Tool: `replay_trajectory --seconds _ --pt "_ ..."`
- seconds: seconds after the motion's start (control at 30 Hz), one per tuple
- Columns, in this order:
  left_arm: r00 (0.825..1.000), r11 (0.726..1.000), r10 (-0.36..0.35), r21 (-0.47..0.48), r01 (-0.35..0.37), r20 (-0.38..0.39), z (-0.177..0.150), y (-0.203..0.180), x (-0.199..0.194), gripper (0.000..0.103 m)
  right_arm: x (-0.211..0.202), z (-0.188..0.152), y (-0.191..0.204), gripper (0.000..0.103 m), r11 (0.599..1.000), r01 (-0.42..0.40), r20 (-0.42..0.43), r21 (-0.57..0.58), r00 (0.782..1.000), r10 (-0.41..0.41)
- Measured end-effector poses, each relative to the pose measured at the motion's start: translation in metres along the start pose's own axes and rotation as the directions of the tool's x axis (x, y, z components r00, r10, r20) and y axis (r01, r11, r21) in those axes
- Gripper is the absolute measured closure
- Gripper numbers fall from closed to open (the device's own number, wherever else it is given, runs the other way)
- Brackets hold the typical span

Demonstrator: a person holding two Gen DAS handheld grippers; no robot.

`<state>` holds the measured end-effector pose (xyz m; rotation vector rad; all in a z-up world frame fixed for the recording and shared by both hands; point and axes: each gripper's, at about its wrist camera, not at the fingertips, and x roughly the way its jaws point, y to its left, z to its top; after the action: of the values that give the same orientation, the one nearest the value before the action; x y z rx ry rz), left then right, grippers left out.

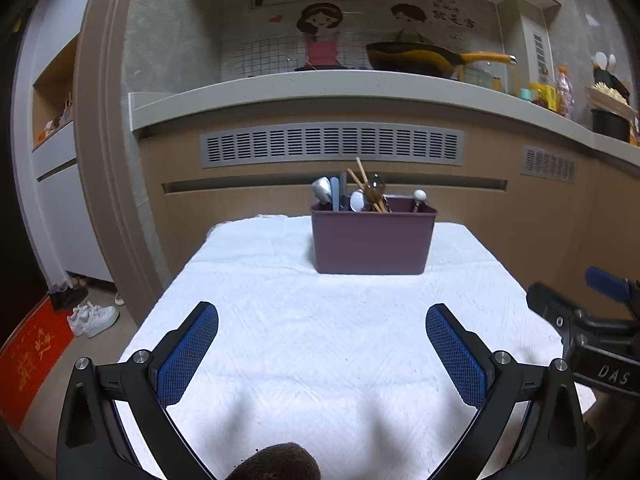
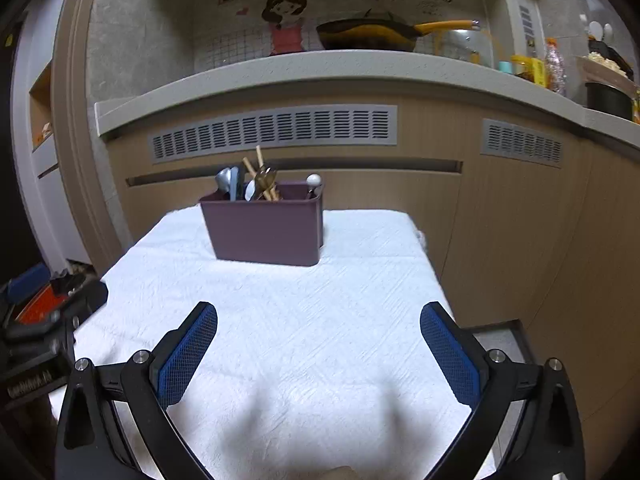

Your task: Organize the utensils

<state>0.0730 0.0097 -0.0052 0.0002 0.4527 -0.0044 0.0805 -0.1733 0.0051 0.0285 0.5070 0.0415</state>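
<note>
You cannot see the lower parts of the utensils (image 1: 362,194); the wall of the purple holder (image 1: 372,242) hides them. The dark round object (image 1: 276,462) at the bottom edge of the left wrist view is cut off. From the right gripper (image 1: 592,320) you see only one part there.
</note>
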Motion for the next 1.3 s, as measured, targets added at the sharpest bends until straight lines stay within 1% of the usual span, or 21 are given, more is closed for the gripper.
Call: replay_trajectory --seconds 0.37,1.3 --pt "1.000 1.000 -0.008 -0.006 0.008 -0.025 0.0002 -0.0004 0.0038 0.000 0.0032 -0.0017 -0.0014 0.002 1.000 -0.011 -0.018 -0.009 1.000 0.011" --pt "0.999 1.000 -0.013 -0.012 0.013 -0.034 -0.0028 0.0009 0.0047 0.000 0.0031 -0.0042 -0.0004 0.002 1.000 -0.013 -0.023 -0.021 1.000 0.013"
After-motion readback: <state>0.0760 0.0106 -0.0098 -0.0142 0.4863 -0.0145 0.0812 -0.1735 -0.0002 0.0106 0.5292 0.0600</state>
